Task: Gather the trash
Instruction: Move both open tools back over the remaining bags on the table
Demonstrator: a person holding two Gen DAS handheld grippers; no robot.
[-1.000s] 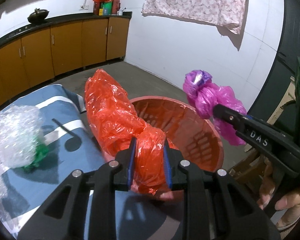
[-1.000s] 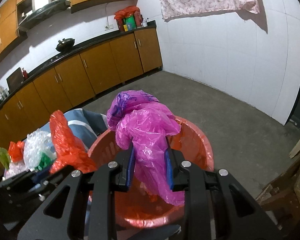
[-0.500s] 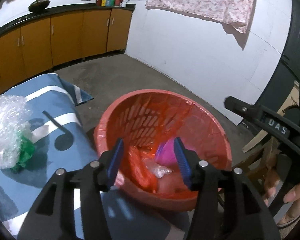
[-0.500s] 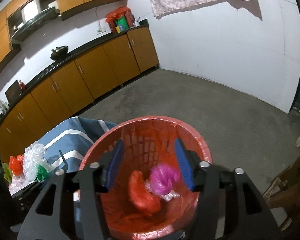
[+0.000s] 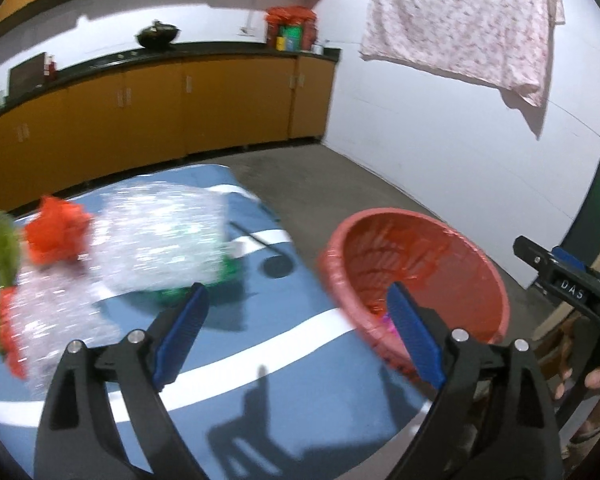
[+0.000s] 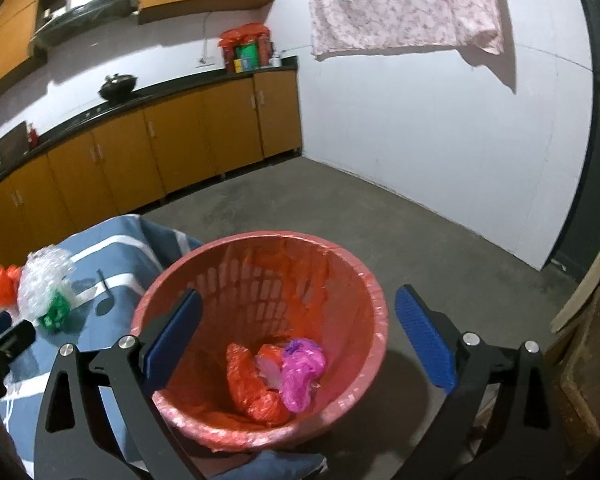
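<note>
Inside the red basket (image 6: pixel 342 280) now lie the orange bag (image 6: pixel 252 388) and the pink bag (image 6: pixel 302 372), side by side at the bottom, where one second ago each was clamped in a gripper above the rim. Both were let go: the right gripper (image 6: pixel 296 340) hangs over the basket with its jaws opening wide and nothing between them, and the left gripper (image 5: pixel 296 334) is also opening, with nothing between its blue pads (image 5: pixel 182 330). The left gripper has swung away from the basket toward the blue striped cloth (image 5: pixel 260 360) on the worktop, so this view is blurred by motion. On that cloth more trash is waiting: a lump of bubble wrap (image 5: pixel 160 244), an orange scrap (image 5: pixel 56 232), something green (image 5: pixel 0 244) at the far left edge, and a green piece (image 6: pixel 54 312) under the bubble wrap. So two pieces are collected, and the next pick is probably the bubble wrap, which lies nearest the left gripper
</note>
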